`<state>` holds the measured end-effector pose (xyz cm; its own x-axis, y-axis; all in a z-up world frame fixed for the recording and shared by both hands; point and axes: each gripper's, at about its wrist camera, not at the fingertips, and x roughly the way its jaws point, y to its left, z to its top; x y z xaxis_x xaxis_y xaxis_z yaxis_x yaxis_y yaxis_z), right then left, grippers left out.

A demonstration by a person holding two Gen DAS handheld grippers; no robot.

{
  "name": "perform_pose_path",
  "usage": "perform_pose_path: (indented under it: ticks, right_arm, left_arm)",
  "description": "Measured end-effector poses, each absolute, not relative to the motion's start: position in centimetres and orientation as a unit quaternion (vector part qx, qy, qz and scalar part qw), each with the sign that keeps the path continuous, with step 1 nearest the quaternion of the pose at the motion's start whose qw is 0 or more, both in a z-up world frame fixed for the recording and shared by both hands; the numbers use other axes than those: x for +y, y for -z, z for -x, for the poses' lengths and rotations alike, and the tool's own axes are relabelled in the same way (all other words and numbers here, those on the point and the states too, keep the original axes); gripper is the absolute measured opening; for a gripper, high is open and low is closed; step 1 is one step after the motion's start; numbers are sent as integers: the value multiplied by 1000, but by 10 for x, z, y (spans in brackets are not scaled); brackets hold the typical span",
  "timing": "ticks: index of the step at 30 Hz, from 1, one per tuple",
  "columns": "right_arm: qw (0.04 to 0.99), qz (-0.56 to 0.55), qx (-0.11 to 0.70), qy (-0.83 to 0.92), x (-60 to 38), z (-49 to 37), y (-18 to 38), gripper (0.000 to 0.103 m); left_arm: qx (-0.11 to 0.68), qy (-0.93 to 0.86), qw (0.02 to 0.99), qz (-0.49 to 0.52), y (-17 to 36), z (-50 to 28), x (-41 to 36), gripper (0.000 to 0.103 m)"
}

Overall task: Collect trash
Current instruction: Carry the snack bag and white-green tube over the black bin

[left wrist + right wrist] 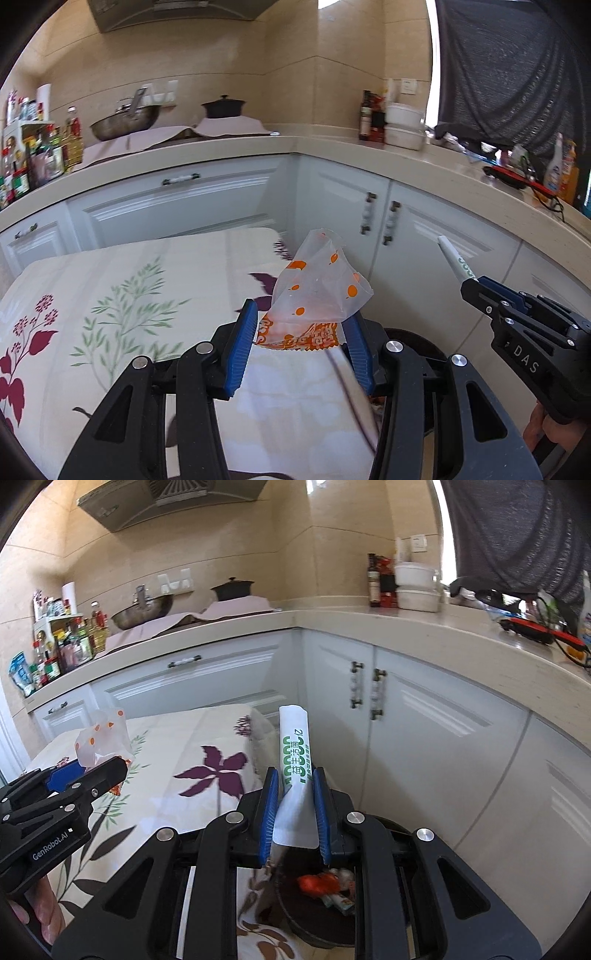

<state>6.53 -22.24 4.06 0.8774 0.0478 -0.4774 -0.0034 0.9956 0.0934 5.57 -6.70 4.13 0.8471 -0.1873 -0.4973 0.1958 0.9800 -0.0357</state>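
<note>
The right gripper (294, 805) is clenched on a white sachet (295, 768), long axis pointing up-frame. The bin (317, 923) sits directly beneath it at bottom centre, so this hand looks nearer. The left gripper (301, 343) pinches a wrapper (317, 295) over the table (110, 295), with the bin at its lower right.

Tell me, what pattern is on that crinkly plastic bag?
Orange dots on the translucent crinkly plastic wrapper, with orange printing at its base; clearest in the left wrist view.

Orange-dotted clear wrapper (319, 291), green-lettered white sachet (295, 760), floral cream tablecloth (110, 295), blue-padded black tongs (301, 354)
</note>
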Motion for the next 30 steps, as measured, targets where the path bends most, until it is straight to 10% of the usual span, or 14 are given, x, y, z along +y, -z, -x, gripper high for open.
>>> perform_pose_path:
  ticks: [30]
  right_arm:
    - [966, -65, 244, 51, -285, -41, -33, 19]
  left_arm:
    - [250, 160, 954, -43, -34, -51, -146, 47]
